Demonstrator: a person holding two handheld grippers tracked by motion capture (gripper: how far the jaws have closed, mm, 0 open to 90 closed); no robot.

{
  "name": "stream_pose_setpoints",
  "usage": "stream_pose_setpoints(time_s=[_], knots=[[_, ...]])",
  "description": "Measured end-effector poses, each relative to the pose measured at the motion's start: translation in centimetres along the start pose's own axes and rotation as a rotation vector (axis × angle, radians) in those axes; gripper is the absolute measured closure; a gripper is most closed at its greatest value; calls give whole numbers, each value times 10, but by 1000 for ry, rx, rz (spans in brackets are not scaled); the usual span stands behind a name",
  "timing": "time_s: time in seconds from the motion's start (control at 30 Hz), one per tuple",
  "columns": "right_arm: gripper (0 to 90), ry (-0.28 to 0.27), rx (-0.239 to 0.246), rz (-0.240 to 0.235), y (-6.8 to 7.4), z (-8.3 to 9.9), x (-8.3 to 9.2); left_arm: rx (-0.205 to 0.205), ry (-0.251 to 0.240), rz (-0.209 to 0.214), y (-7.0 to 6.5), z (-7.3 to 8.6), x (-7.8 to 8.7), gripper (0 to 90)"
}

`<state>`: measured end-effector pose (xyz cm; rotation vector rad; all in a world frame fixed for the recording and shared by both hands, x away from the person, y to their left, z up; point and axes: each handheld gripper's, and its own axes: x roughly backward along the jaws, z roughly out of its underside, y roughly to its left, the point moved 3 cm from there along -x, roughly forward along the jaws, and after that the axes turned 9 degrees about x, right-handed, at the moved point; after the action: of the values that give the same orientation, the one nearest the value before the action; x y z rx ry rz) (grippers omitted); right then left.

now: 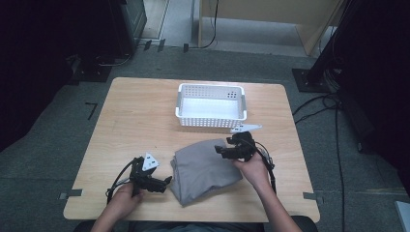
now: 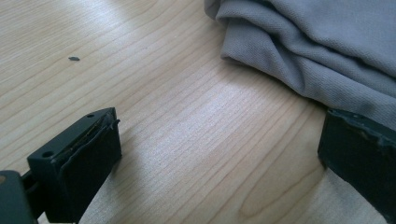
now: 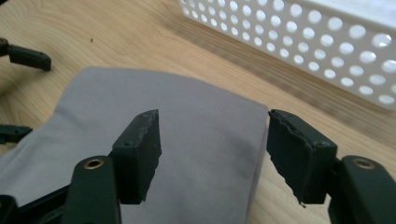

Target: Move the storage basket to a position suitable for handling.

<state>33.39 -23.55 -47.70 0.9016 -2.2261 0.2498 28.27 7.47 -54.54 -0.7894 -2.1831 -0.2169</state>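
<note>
A folded grey cloth (image 1: 203,169) lies on the wooden table (image 1: 135,121), near its front edge. My left gripper (image 1: 167,182) rests low on the table just left of the cloth, jaws wide open. In the left gripper view (image 2: 219,149) bare wood lies between them, and the cloth's folded edge (image 2: 327,46) reaches the right jaw. My right gripper (image 1: 222,151) hovers at the cloth's far right corner and points left. In the right gripper view (image 3: 212,126) it is open, with the cloth (image 3: 201,140) lying flat beneath the gap and no pad pressing on it.
A white perforated basket (image 1: 211,88) stands behind the cloth at the middle of the table, close to my right gripper; its wall (image 3: 303,42) looks empty inside. Cables trail from both grippers. Dark stands and cables flank the table on the floor.
</note>
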Motion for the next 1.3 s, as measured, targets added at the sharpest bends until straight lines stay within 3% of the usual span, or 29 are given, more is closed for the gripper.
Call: stream_pose_setpoints(time_s=[0.07, 0.1, 0.3, 0.57, 0.8, 1.03, 1.17, 1.3], knots=[[334, 0, -8, -1, 1, 5, 2, 0, 0, 0, 0, 0, 0, 0], [305, 3, -48, -25, 1, 12, 3, 0, 0, 0, 0, 0, 0, 0], [266, 28, -41, -20, 5, 22, 2, 0, 0, 0, 0, 0, 0, 0], [254, 49, -72, -26, 9, 36, -3, 0, 0, 0, 0, 0, 0, 0], [235, 86, -56, -10, 12, 45, -15, 3, 0, 0, 0, 0, 0, 0], [215, 113, -89, -54, 16, 48, -26, 3, -1, 0, 0, 0, 0, 0], [257, 130, -46, -34, 22, 47, -29, 4, -2, 0, 0, 0, 0, 0], [341, 144, 38, 4, 28, 47, -30, 4, -1, 0, 0, 0, 0, 0]])
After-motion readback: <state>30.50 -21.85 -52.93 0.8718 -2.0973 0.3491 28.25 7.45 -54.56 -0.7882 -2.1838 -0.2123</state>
